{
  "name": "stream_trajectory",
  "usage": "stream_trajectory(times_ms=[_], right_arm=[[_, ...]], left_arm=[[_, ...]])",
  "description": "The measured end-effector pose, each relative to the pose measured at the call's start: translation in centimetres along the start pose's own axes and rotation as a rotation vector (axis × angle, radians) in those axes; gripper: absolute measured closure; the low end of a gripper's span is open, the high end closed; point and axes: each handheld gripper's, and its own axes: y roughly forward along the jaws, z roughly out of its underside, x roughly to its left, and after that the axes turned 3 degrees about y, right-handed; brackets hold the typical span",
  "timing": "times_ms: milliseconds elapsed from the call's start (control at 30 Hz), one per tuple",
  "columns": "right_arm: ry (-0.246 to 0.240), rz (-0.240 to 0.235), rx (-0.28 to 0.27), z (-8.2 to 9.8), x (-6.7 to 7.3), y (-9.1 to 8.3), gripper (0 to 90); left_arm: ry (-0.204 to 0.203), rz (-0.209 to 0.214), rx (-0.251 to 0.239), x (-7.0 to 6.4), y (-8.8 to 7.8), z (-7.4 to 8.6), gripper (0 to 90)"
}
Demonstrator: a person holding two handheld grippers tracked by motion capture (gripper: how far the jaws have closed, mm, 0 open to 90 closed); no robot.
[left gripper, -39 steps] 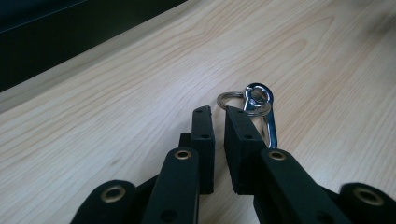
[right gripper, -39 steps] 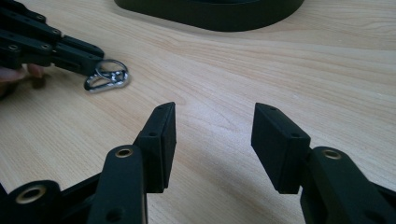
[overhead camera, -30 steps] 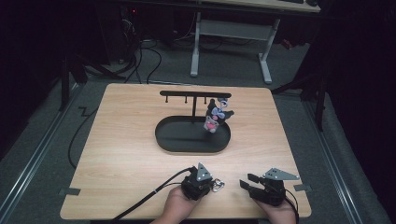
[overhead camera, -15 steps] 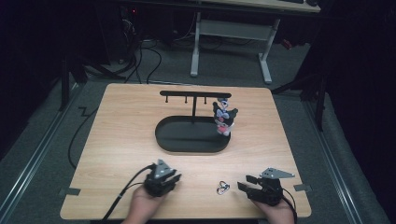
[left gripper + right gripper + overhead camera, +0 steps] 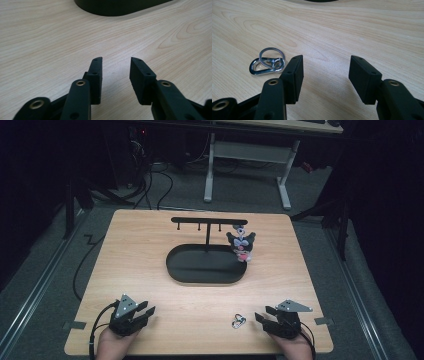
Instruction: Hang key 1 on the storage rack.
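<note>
Pale wood worktop (image 5: 150, 270) under both my claws. Left claw (image 5: 145, 312), lower left, has just been opening with nothing between its jaws; right claw (image 5: 264, 316) stands apart, empty. The clip (image 5: 238, 321) lies flat at lower middle — thin metal, it could skid from a pinch. Right gripper view shows its ring (image 5: 272, 54); high view shows the stand (image 5: 207, 265) and toy (image 5: 242, 245).

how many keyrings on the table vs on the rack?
2. A metal clip keyring lies on the table near the right gripper; a plush keyring hangs from the rack.
</note>
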Motion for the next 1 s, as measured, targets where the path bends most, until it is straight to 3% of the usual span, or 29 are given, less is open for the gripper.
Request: stream_trajectory(times_ms=[100,267,633,900,1000], right_arm=[[-0.010,0.006,0.008,0.1,0.3,0.0,48.3],[-0.005,0.017,0.007,0.2,0.2,0.0,48.5],[0.003,-0.030,0.027,0.0,0.7,0.1,46.1],[-0.047,-0.066,0.056,-0.3,2.2,0.4,44.6],[-0.072,-0.077,0.085,-0.5,2.7,0.6,44.6]], left_arm=[[-0.044,0.018,-0.021,0.8,-0.1,0.4,60.1],[-0.072,0.018,-0.032,1.2,-0.1,0.5,53.4],[-0.062,0.026,-0.016,0.8,0.3,0.6,50.6],[-0.055,0.011,-0.036,0.5,-0.3,0.4,49.8],[-0.049,0.029,-0.042,0.3,-0.4,0.4,49.2]])
